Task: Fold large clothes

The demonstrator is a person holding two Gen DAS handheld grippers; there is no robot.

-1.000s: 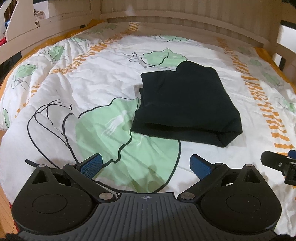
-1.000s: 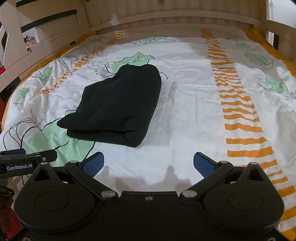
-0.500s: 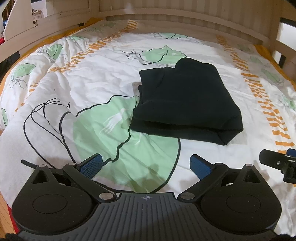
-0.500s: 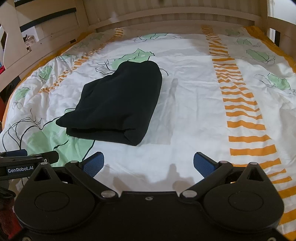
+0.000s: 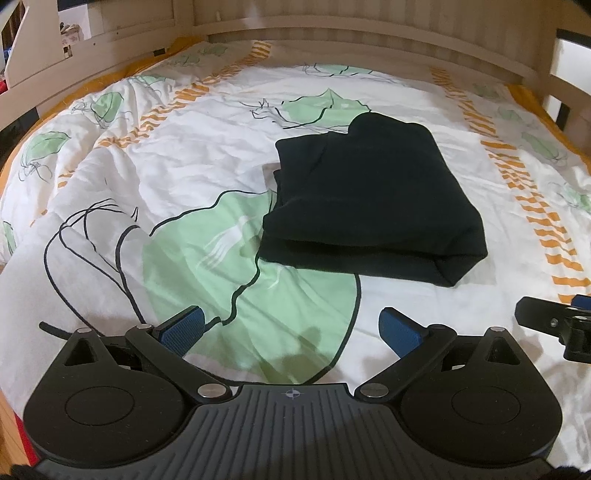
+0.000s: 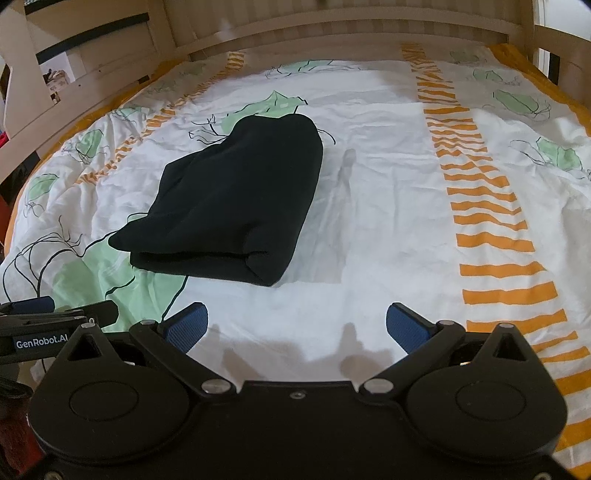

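Black garment (image 5: 373, 206) folded, lying on leaf-print bedspread (image 5: 177, 177). Left gripper (image 5: 291, 328) and right gripper (image 6: 297, 326) both spread wide, empty, short of garment.

From my seat the black garment (image 5: 373, 199) reads as soft matt cloth, thick at its folded edges and throwing back no shine. Under it the duvet cover (image 5: 177, 177) is thin printed cotton-like fabric, lightly creased, with a flat finish. The bed frame (image 6: 332, 33) looks like pale smooth wood. My left claw (image 5: 291, 328) is matt black plastic with bright metal pivot pins, and its blue pads (image 5: 183, 326) carry a fine rough grid texture. My right claw (image 6: 297, 326) looks the same.
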